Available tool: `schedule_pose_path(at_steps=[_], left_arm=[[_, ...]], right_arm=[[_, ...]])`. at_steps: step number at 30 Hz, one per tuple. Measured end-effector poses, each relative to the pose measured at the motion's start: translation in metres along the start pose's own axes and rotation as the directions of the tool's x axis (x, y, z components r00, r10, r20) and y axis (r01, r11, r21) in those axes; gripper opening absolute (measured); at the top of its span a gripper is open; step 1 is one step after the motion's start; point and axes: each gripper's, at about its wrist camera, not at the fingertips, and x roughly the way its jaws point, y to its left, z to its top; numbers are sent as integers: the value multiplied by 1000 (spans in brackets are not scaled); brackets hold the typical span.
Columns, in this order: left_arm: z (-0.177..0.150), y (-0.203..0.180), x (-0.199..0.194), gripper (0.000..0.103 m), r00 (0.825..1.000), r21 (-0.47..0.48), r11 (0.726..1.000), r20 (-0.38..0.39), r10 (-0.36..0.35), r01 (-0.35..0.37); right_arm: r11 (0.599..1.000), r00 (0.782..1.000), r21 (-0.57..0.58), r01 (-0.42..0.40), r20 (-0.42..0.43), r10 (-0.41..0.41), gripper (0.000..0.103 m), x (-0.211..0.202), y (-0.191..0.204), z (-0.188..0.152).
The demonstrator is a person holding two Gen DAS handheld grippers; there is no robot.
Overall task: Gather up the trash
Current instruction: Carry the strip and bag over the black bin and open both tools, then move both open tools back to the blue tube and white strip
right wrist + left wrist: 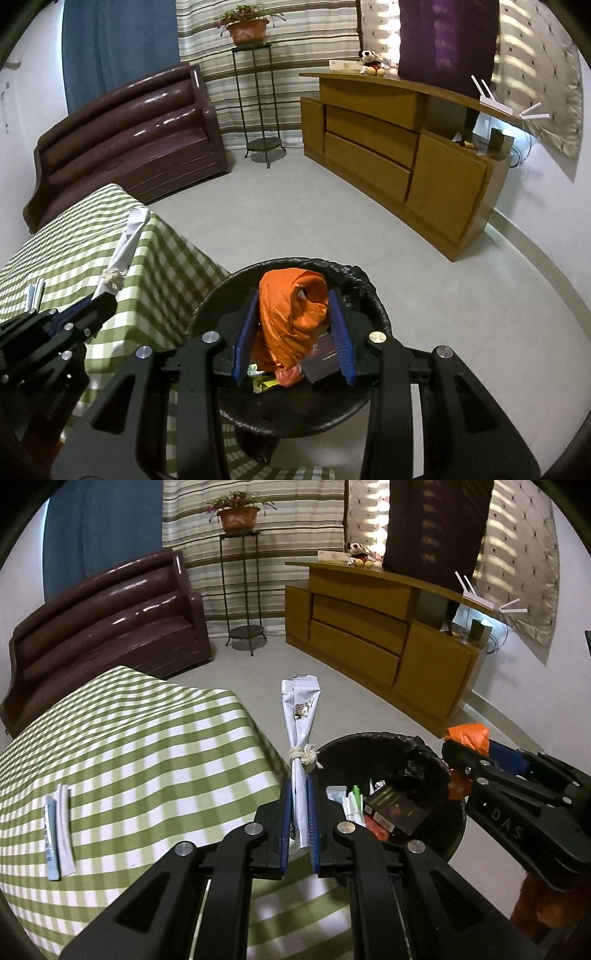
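- Across the lower left of both views spreads the bench (147, 738), draped in a green checked cloth, with the sofa (110, 609) behind it at upper left and the wooden cabinet (369, 635) at upper right.
- Just beside the bench's corner, at lower centre of the right wrist view, stands the bin (373, 295), black-lined and already holding boxes and wrappers.
- Right claw (293, 328): its blue pads are closed around an orange bag (291, 310), and it hangs directly above the bin's mouth. Judged from this, only a release is needed here.
- Left claw (298, 819): clamped narrow on a silver wrapper bundle (300, 716) tied with string; the bundle's long axis runs straight forward, away from the claw. The bin lies to its right, so the coming move is probably a short rightward swing.
- The right claw occupies the space over the bin and could get in the way.
- Two small packets (59, 834) lie side by side on the bench at the left, nearer the left claw.
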Motion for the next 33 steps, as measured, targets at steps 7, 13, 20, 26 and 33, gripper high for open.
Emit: schedule_pose_path(at_steps=[7,13,20,26,33], left_arm=[[7,-10,16,10,999,15,1000,-35,-4,4],[8,-10,21,38,998,16,1000,-57,3,-2],[9,-13,20,45,999,14,1000,-52,14,-13],[9,-8,13,49,999,-1,1000,-47,11,-11],[9,0,2,50,999,-13,1000,-32,20,-21]], right_arm=[[999,1000,38,8,-15,-8,39,17,-10,1],[998,1000,58,16,-15,-15,47,21,-15,-1],[998,1000,65,20,-9,-19,47,18,-18,-2],[998,1000,64,23,-5,-23,48,12,-17,0],[998,999,57,31,13,-32,55,1,-14,2]])
